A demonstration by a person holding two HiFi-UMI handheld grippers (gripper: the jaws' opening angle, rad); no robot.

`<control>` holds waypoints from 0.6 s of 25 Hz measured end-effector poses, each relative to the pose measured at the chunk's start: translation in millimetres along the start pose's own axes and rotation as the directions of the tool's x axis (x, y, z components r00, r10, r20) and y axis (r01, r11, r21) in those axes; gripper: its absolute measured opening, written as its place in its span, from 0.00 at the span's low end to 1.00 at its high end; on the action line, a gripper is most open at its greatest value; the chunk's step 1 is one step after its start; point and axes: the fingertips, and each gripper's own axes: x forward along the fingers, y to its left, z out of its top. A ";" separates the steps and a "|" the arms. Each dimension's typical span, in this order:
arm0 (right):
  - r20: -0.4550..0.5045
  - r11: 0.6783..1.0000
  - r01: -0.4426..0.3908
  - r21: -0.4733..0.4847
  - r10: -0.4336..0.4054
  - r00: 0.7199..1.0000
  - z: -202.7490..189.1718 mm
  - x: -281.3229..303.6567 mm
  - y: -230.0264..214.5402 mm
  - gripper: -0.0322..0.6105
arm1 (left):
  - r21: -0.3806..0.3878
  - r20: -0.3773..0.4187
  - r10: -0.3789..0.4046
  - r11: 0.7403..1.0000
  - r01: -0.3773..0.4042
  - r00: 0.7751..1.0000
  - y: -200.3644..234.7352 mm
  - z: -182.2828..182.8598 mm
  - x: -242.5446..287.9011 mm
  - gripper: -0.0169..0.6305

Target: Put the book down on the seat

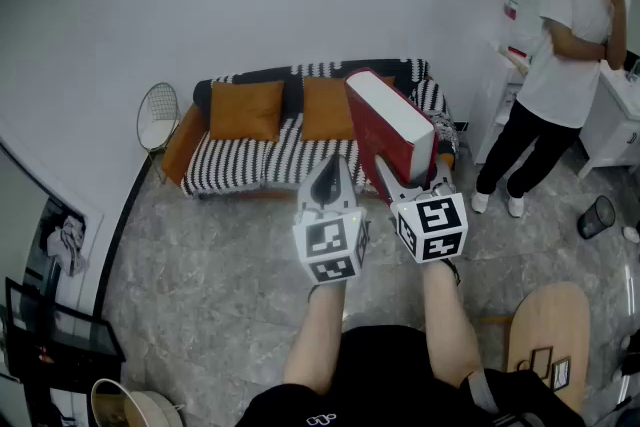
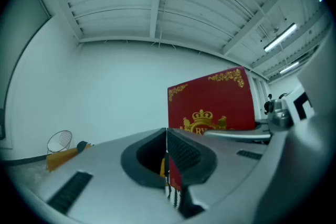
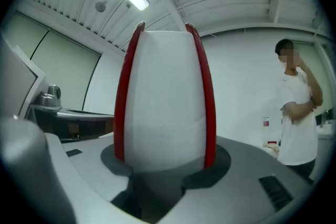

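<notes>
A thick red hardback book [image 1: 390,120] with white page edges stands upright in my right gripper [image 1: 402,179], which is shut on its lower end. In the right gripper view the book [image 3: 165,107] fills the gap between the jaws, both red covers pressed by the pads. My left gripper [image 1: 328,177] hangs just left of it, shut and empty. In the left gripper view the jaws meet in a line and the book's gold-crested cover [image 2: 212,99] rises behind them. The sofa's striped seat [image 1: 250,160] lies beyond and below both grippers.
Two orange cushions [image 1: 245,109] [image 1: 325,107] lean on the sofa back. A wire chair [image 1: 157,115] stands at its left end. A person [image 1: 560,65] stands at the right by a white cabinet [image 1: 615,125] and a black bin [image 1: 597,215]. A round wooden table [image 1: 550,335] is near right.
</notes>
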 end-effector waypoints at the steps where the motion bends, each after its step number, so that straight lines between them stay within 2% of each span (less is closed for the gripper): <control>1: 0.000 1.000 -0.002 -0.001 0.002 1.000 -0.1 -0.9 0.1 0.41 | 0.000 0.008 -0.001 1.000 0.001 1.000 -0.9 1.8 -0.3 0.05; 11: 0.009 1.000 0.012 0.002 -0.012 1.000 0.2 -9.8 -11.6 0.41 | 0.014 0.018 -0.031 0.999 0.031 0.999 -17.3 -2.3 2.2 0.05; 15: 0.019 0.999 0.005 0.037 -0.006 1.000 -0.4 -9.4 -13.5 0.41 | 0.006 0.011 -0.032 0.999 0.032 0.999 -18.3 -5.2 3.8 0.05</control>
